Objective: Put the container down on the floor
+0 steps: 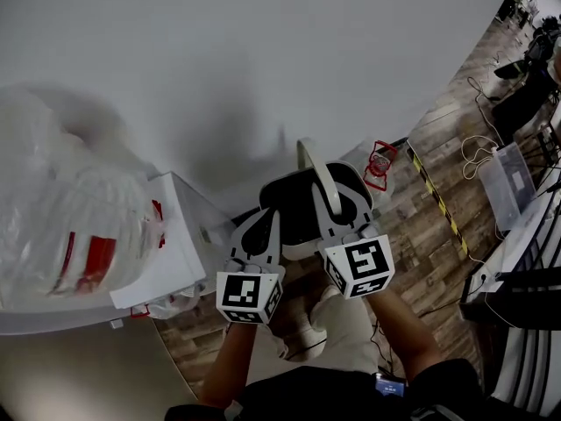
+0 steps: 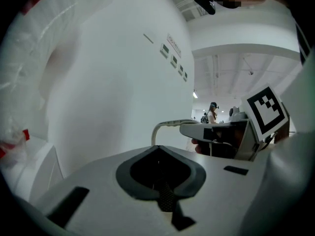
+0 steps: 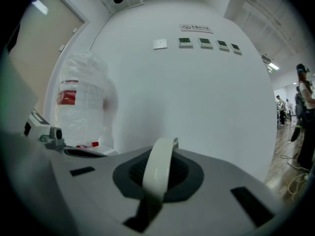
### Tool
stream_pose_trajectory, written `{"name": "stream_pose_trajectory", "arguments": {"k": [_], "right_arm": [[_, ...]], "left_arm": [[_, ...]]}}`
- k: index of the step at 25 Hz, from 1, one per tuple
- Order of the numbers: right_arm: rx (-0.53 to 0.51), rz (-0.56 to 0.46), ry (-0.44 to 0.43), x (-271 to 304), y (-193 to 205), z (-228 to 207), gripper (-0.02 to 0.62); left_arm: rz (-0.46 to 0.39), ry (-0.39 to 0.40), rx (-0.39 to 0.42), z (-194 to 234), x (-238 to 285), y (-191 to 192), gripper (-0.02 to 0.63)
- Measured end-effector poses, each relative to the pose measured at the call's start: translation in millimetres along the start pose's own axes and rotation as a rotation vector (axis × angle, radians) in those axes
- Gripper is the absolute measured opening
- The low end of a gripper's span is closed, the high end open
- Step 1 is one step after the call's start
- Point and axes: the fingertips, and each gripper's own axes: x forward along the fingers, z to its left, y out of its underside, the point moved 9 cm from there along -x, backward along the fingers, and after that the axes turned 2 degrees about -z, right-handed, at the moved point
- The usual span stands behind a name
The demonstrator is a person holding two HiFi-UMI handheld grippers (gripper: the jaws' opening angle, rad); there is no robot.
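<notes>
Handle (image 1: 316,174), one white loop, pinched in right gripper (image 3: 166,154), left gripper (image 2: 158,149) closed empty, two grippers

Grippers: two. Left gripper (image 2: 160,183), right gripper (image 3: 156,178).
Marker cubes (image 1: 250,295): two, one per gripper.
Container handle (image 3: 160,166): one, pale loop.
Wall fittings: one plain switch plate (image 3: 160,44), four small display panels (image 3: 185,43), one sign (image 3: 196,28).
Clear bin (image 1: 507,182): one.
Yellow-black tape strip (image 1: 436,196): one.
Red wire item (image 1: 380,165): one.
Plastic-wrapped bundle (image 1: 61,226): one.
</notes>
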Motion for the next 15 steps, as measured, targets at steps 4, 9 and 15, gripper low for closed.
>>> {"name": "stream_pose_trajectory", "arguments": {"k": [4, 9, 15], "right_arm": [[0.003, 0.007, 0.003, 6.5, 33.3, 0.8, 0.029], [0.0, -0.002, 0.01, 14.1, 72.7, 6.9, 0.029], [-0.004, -0.016, 0.02, 28.6, 107.3, 8.0, 0.029]], "left_arm": [[0.014, 0.006, -0.018, 8.6, 4.5, 35.4, 0.017], [-0.007, 0.01, -0.007, 20.2, 5.5, 71.8, 0.017], [-0.021, 0.015, 0.001, 38.3, 11.1, 103.9, 0.017]]}}
